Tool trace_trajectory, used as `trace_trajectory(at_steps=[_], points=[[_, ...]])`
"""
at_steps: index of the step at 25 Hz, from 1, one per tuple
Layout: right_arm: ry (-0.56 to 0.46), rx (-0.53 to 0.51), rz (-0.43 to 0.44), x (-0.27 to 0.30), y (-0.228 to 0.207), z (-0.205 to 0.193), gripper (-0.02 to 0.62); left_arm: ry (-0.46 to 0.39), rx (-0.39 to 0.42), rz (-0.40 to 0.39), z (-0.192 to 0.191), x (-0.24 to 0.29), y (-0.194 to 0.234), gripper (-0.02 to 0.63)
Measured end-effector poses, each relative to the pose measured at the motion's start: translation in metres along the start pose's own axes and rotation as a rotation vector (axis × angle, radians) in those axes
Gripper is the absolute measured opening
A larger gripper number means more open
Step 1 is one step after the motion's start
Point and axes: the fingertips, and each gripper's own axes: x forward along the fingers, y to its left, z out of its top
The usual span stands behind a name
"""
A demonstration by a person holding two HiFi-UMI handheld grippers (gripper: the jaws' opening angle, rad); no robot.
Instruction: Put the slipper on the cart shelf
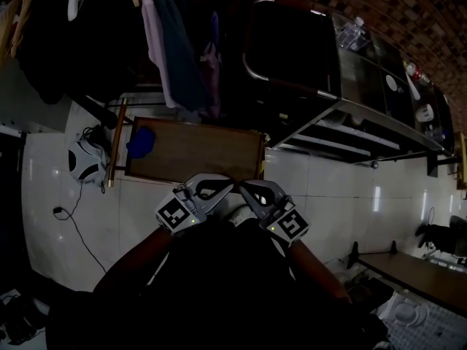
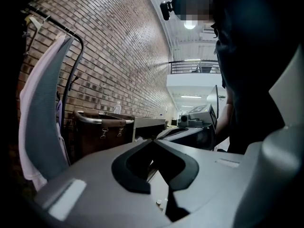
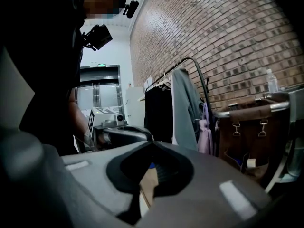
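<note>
A blue slipper (image 1: 141,141) lies on the left end of a low brown board (image 1: 197,152) on the white floor, ahead of both grippers. My left gripper (image 1: 230,184) and right gripper (image 1: 243,184) are held close together over the board's near edge, tips almost meeting, each shut with nothing in it. The left gripper view shows my left gripper (image 2: 153,139) with its jaws closed tip to tip. In the right gripper view my right gripper (image 3: 152,141) is closed the same way, with a blue patch of the slipper (image 3: 151,165) showing behind it. The steel cart (image 1: 350,122) with its shelves stands far right.
Clothes (image 1: 171,42) hang on a rack above the board. A dark brown trolley (image 1: 292,49) stands by the brick wall, with a water bottle (image 1: 352,31) beside it. A white object (image 1: 86,160) and a cable lie on the floor at left. A person's dark torso fills the lower head view.
</note>
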Motion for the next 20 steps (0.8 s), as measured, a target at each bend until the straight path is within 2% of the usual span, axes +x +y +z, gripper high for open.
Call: trace_trajectory(at_steps=[9, 20], points=[[-0.041, -0.041, -0.006, -0.006, -0.001, 0.010, 0.000, -0.002, -0.007, 0.016, 0.000, 0.001, -0.004, 0.003], [-0.042, -0.042, -0.017, -0.016, -0.002, 0.010, 0.000, -0.001, 0.004, 0.025, 0.000, -0.003, -0.010, 0.003]])
